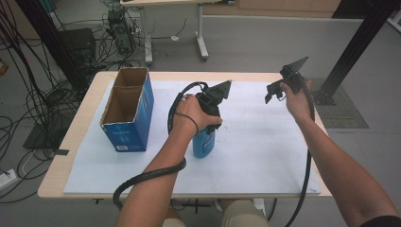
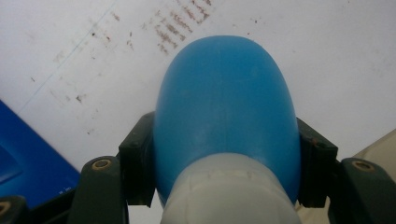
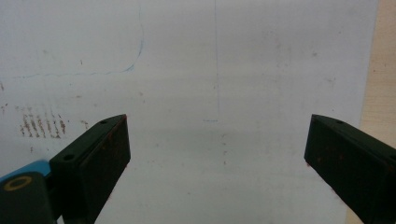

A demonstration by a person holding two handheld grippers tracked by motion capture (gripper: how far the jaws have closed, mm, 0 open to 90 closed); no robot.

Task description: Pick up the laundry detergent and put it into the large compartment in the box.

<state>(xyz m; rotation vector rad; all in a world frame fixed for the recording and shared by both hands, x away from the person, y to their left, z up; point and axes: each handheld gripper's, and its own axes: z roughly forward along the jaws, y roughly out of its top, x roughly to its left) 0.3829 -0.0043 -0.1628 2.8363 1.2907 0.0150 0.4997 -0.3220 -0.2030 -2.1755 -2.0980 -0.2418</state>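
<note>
A blue bottle [image 1: 203, 144] with a whitish neck stands upright at the middle of the white sheet [image 1: 265, 156]. My left gripper [image 1: 213, 124] comes down on it from above, under the person's hand. In the left gripper view the black jaws press both sides of the blue bottle [image 2: 224, 107], so the left gripper [image 2: 224, 154] is shut on it. Whether the bottle's base touches the sheet I cannot tell. My right gripper [image 1: 275, 91] hangs above the sheet's far right part. Its jaws stand wide apart in the right gripper view, and the right gripper [image 3: 217, 154] has nothing between them.
An open blue cardboard box [image 1: 127, 111] stands at the left of the sheet, a little left of the bottle; its corner [image 2: 28, 158] also shows beside the left jaw. The wooden table edge [image 3: 383, 93] runs close on the right. Cables trail from both grippers over the front edge.
</note>
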